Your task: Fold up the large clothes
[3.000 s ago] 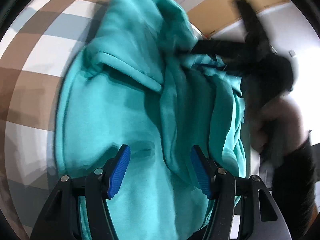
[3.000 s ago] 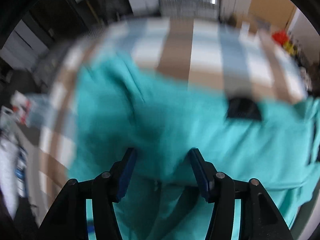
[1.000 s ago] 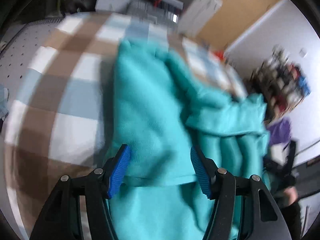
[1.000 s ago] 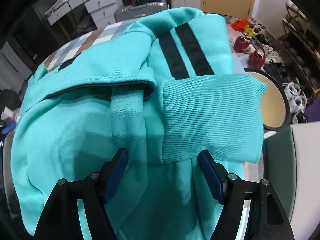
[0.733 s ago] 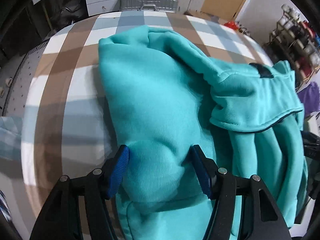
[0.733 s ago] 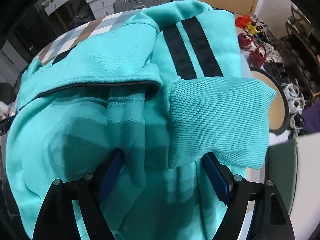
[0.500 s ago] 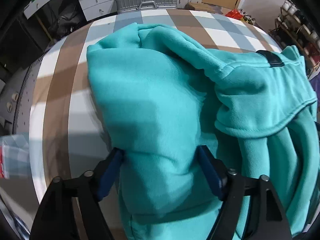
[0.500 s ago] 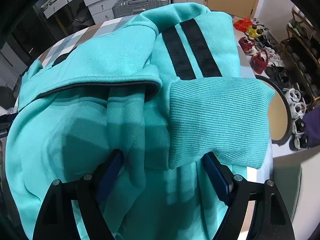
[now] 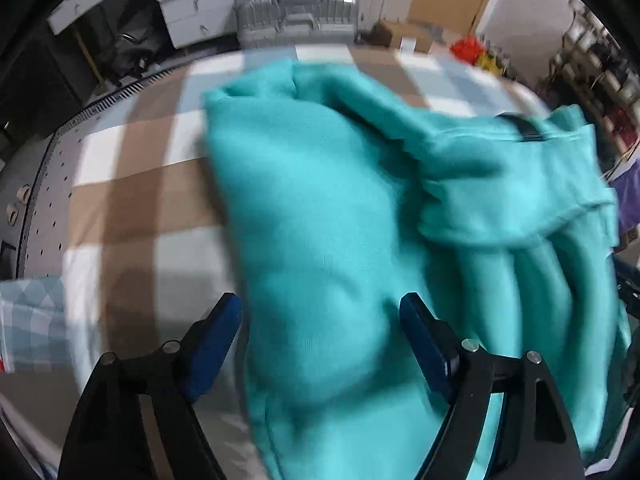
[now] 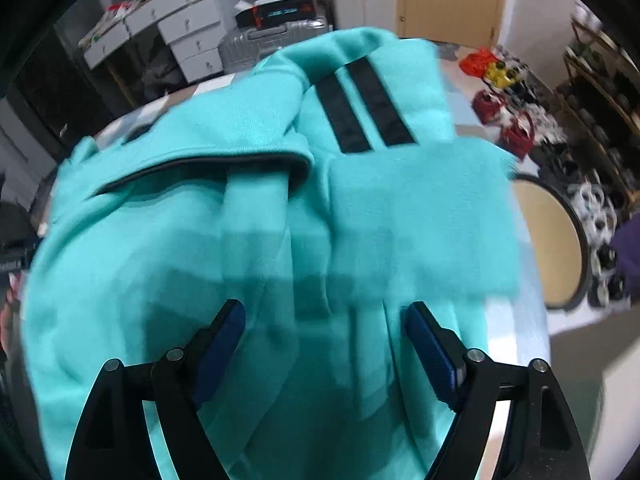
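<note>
Two grippers: both are standing with jaws apart, gripping nothing.
Left gripper (image 9: 320,320): its jaws have just been opening over the sweatshirt (image 9: 340,220).
Right gripper (image 10: 320,320): hanging above the cuff (image 10: 420,216).
Sweatshirt: lying bunched on the checked tablecloth (image 9: 132,200).

Two wrist views, steeply downward, close, sharing teal garment (image 9: 320,240)

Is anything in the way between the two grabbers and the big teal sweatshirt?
Nothing visible is. The left gripper and the right gripper both hang open right over the teal sweatshirt, with only air between their blue pads and the cloth. The left one's jaws have just been opening, with sweatshirt fabric lying below the gap.
</note>
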Action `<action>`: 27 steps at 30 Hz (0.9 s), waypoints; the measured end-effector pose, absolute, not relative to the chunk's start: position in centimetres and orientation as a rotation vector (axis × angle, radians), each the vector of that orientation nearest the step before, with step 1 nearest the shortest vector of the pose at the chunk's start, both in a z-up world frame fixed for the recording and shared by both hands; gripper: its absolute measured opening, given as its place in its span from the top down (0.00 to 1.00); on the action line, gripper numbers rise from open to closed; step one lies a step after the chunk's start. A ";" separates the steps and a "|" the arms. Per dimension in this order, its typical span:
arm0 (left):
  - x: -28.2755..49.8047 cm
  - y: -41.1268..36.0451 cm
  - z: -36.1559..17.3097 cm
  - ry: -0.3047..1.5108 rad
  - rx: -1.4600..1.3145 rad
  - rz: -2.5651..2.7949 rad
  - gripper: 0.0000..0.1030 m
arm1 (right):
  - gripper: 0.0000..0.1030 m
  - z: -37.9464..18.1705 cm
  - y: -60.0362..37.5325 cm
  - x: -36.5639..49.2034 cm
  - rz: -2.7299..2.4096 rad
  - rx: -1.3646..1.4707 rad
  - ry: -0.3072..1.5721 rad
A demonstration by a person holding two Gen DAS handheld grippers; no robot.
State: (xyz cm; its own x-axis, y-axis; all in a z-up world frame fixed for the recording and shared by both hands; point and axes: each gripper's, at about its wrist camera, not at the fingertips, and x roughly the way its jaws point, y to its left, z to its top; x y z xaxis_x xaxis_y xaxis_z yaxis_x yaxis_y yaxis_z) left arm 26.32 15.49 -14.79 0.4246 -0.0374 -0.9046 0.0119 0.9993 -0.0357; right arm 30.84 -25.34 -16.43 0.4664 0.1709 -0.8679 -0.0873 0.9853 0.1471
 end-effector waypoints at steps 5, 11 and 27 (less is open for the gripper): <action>14.8 14.4 -9.4 0.982 -0.136 -0.073 0.24 | 0.21 -10.7 -25.0 20.2 0.252 0.177 0.893; 2.1 9.1 -6.2 0.824 -0.040 -0.104 0.24 | 0.17 -4.4 -22.1 4.8 0.416 0.227 0.558; -9.3 6.7 -6.8 0.660 -0.077 -0.012 0.23 | 0.00 -6.7 -19.5 -14.3 0.341 0.136 0.057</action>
State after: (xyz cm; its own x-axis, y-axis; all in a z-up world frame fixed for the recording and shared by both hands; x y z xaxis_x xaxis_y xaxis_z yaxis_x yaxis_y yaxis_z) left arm -9.32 6.73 -6.82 0.7903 -0.0355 -0.6117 -0.0136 0.9970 -0.0755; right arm -14.28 -19.54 -6.67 0.9409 0.3371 -0.0332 -0.3293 0.9333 0.1429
